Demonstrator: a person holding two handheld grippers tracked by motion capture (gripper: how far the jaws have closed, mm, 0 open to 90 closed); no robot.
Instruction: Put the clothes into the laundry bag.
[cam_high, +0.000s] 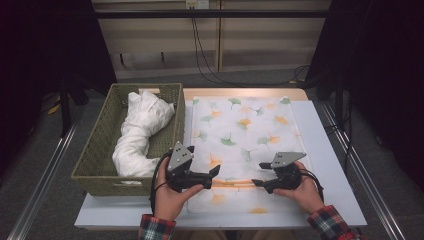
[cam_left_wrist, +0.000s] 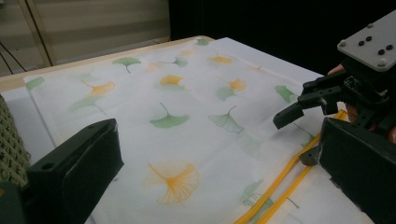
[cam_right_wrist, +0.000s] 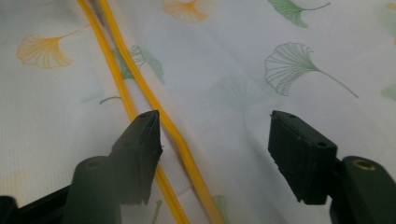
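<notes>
A white cloth printed with green and orange ginkgo leaves (cam_high: 250, 125) lies spread flat on the table. Two yellow trim lines (cam_high: 235, 183) run across its near part. My left gripper (cam_high: 212, 176) hovers over the cloth's near left part, pointing right, its jaws wide apart (cam_left_wrist: 217, 140) with nothing between them. My right gripper (cam_high: 259, 174) faces it from the right, low over the trim. In the right gripper view its jaws (cam_right_wrist: 217, 135) stand apart, with the yellow trim (cam_right_wrist: 182, 149) and a soft fold of cloth lying between them, untouched. The right gripper (cam_left_wrist: 299, 105) also appears in the left gripper view.
A green woven basket (cam_high: 100, 150) stands at the table's left and holds a crumpled white cloth (cam_high: 137, 130). The white tabletop (cam_high: 330, 165) extends past the cloth on the right. A dark frame and cables stand behind the table.
</notes>
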